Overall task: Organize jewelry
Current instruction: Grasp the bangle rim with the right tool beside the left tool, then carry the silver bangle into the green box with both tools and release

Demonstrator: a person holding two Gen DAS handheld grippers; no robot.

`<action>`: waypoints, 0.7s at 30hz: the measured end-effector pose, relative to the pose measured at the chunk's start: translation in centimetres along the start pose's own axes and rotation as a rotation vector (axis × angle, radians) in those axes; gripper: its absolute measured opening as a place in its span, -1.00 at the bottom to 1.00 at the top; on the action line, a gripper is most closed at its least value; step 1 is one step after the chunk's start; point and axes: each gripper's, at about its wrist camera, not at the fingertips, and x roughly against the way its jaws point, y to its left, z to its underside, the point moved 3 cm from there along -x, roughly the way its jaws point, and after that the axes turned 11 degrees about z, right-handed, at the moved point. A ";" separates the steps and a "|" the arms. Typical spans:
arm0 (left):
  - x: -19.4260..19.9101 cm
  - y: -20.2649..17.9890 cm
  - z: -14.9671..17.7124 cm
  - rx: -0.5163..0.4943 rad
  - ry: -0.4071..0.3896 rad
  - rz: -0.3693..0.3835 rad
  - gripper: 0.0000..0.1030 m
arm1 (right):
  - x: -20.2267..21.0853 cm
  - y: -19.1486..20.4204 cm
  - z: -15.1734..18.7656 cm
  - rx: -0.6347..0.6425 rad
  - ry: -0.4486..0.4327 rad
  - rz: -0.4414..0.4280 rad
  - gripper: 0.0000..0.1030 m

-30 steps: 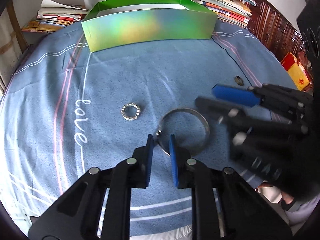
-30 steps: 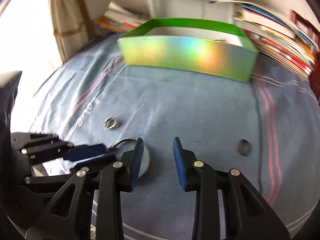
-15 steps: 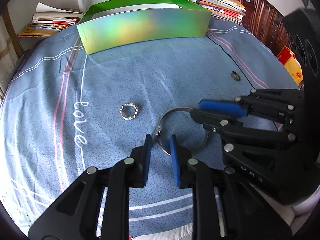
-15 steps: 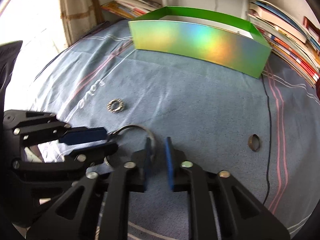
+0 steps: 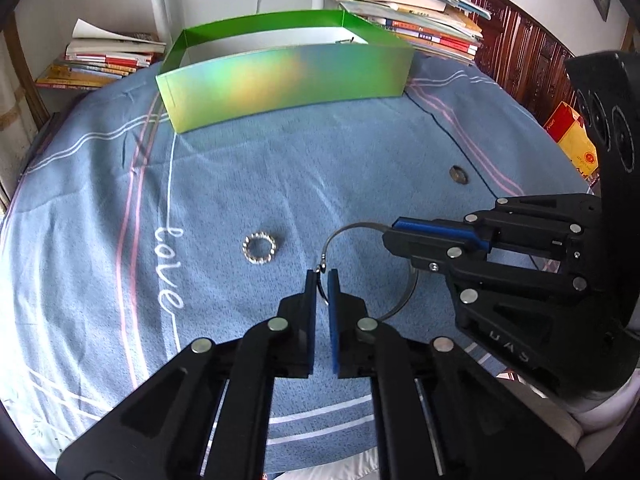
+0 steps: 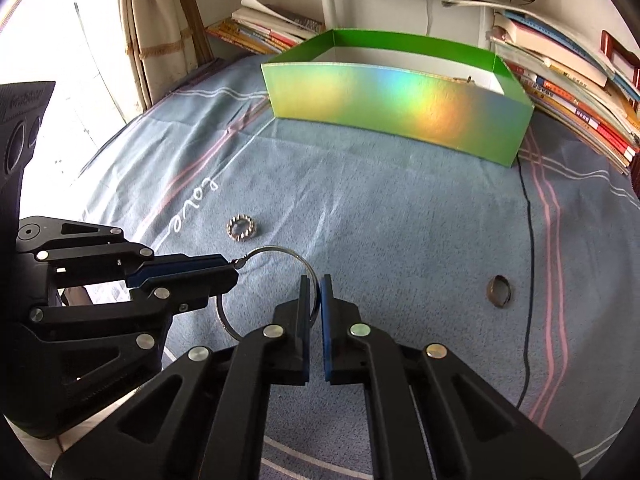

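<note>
Bangle point(image 5: 356, 229), thin silver wire hoop on blue cloth-covered worktop point(image 5: 280, 184), clamped at clasp by left hand-held gripper point(image 5: 322, 280), opposite rim by right hand-held gripper point(image 6: 315, 292), beaded ring point(image 5: 259, 248) near, dark ring point(image 5: 459, 175) apart, shiny green box point(image 5: 280, 80) behind, books point(image 5: 420, 20)

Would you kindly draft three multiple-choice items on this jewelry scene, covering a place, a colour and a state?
1. Where does the small beaded ring lie?
A. inside the box
B. on the blue cloth, beside the word "love"
C. on the books

2. What colour is the box?
A. red
B. shiny green
C. black

3. How is the thin silver bangle held?
A. by no claw
B. by the left claw only
C. by both claws

Answers: 1 B, it sits on the blue cloth next to the lettering. 2 B, its front wall gleams green. 3 C, the left claw and the right claw each pinch its rim.
</note>
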 end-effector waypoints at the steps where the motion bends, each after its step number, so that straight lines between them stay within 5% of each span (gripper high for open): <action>1: 0.1 -0.1 -0.1 -0.002 -0.003 -0.001 -0.89 | 0.1 -0.1 -0.1 -0.003 -0.002 0.000 -0.90; 21: 3.6 0.1 -8.7 -0.100 -0.130 -0.060 -0.89 | 3.0 -2.8 -9.8 0.002 -0.140 0.054 -0.90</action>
